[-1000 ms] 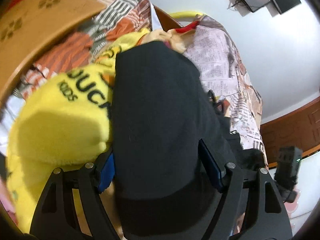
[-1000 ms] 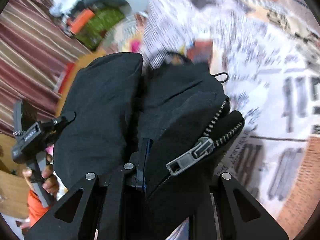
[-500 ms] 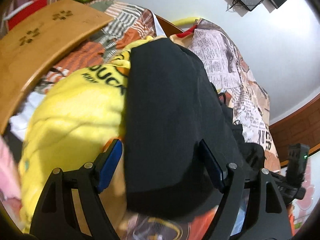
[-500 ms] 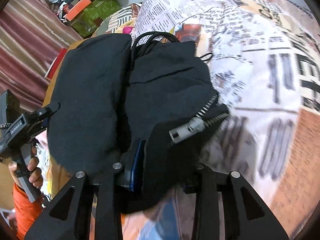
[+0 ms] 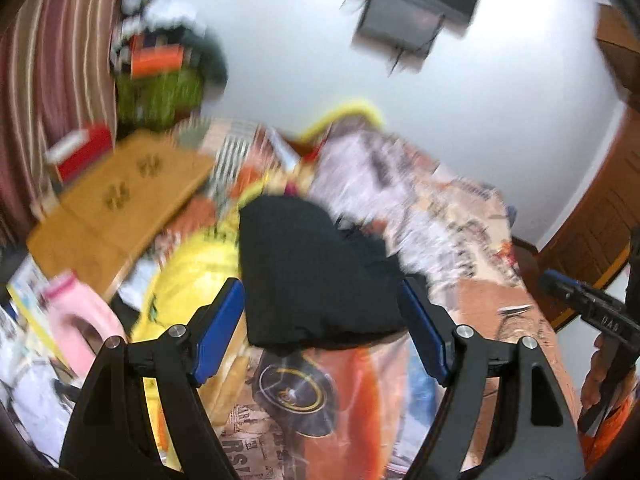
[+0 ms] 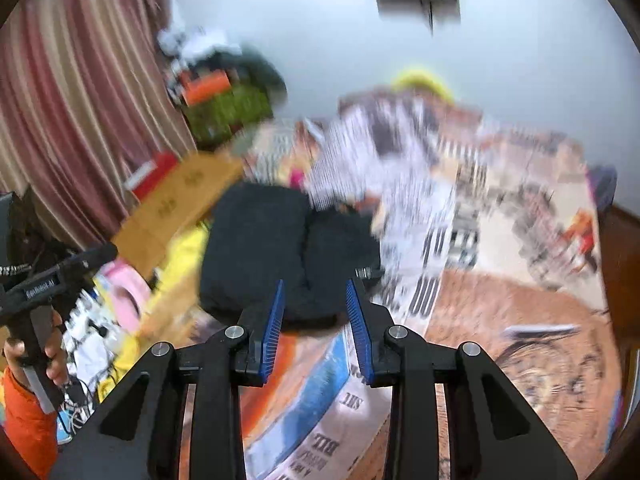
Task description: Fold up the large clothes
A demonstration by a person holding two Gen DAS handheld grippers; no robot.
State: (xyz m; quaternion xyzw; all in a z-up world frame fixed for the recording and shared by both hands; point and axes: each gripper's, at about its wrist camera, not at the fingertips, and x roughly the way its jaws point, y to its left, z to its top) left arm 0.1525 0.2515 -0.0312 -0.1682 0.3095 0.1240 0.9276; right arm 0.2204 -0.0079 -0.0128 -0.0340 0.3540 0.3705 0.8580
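Observation:
A folded black jacket [image 5: 316,276] lies on the newspaper-print bedspread [image 5: 472,236], beside a yellow garment [image 5: 192,276]. It also shows in the right wrist view [image 6: 280,248]. My left gripper [image 5: 320,320] is open, its blue pads wide apart, just in front of the jacket's near edge and holding nothing. My right gripper [image 6: 316,312] is open with a narrower gap, empty, just short of the jacket's near edge. Both views are blurred by motion.
A wooden board [image 5: 116,208] leans at the left of the bed. A pink bottle [image 5: 80,320] and clutter sit by the bed's left side. Striped curtains [image 6: 72,112] hang at left. A dark screen [image 5: 408,12] is mounted on the white wall. A wooden door [image 5: 592,216] is at right.
Both grippers have let go of the black jacket and pulled back from it. The jacket now lies folded on the bed, farther from both cameras.

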